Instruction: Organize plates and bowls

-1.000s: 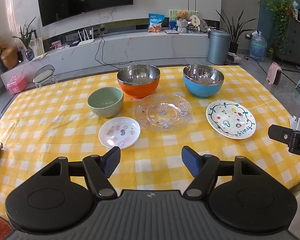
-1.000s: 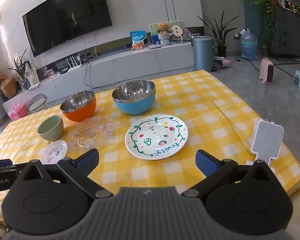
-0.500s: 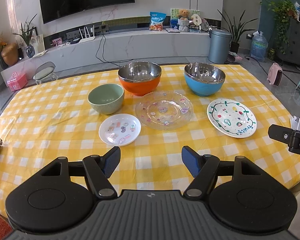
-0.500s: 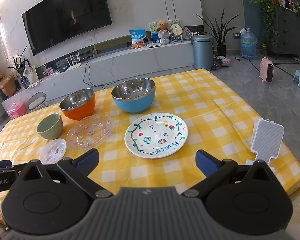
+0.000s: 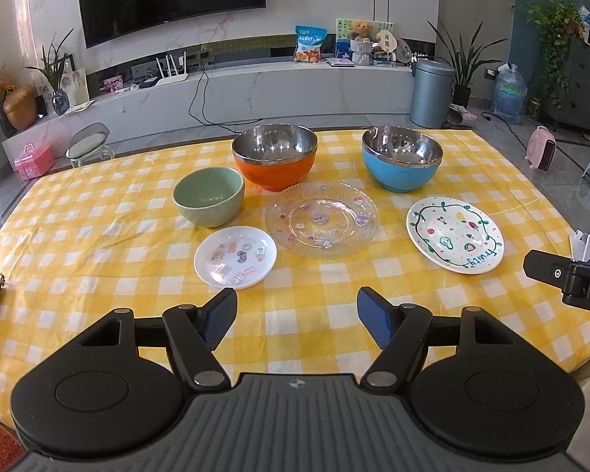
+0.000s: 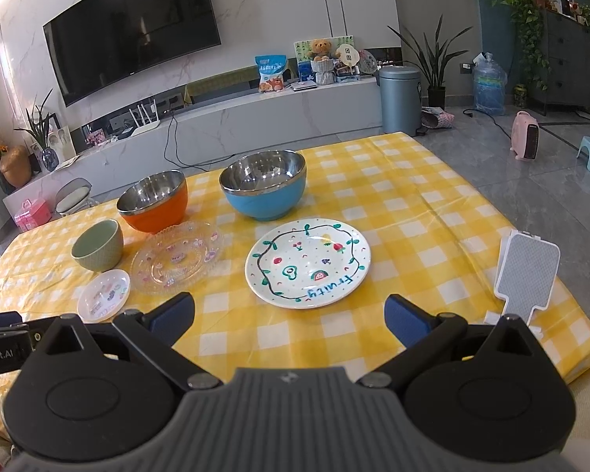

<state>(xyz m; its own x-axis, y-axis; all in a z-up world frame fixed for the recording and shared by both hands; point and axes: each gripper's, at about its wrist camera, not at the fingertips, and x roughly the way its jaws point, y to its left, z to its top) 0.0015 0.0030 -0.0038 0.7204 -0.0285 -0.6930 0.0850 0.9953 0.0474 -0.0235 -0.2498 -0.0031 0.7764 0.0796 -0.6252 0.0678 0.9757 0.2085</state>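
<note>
Nothing stacked yet: the clear glass plate point(image 5: 321, 218) sits mid-tabletop, right side up and round, so no long axis. Around it: orange bowl point(image 5: 274, 161) just behind, green bowl point(image 5: 208, 201) and small sticker plate point(image 5: 235, 256) to its left, blue bowl point(image 5: 401, 163) and "Fruity" plate point(image 5: 455, 235) to its right. Probably fragile, slick stuff, so pinch rims. Left tongs point(image 5: 297, 312) and right tongs point(image 6: 289, 314) hover spread apart, empty, near the tabletop point(image 5: 78, 236) edge.
</note>
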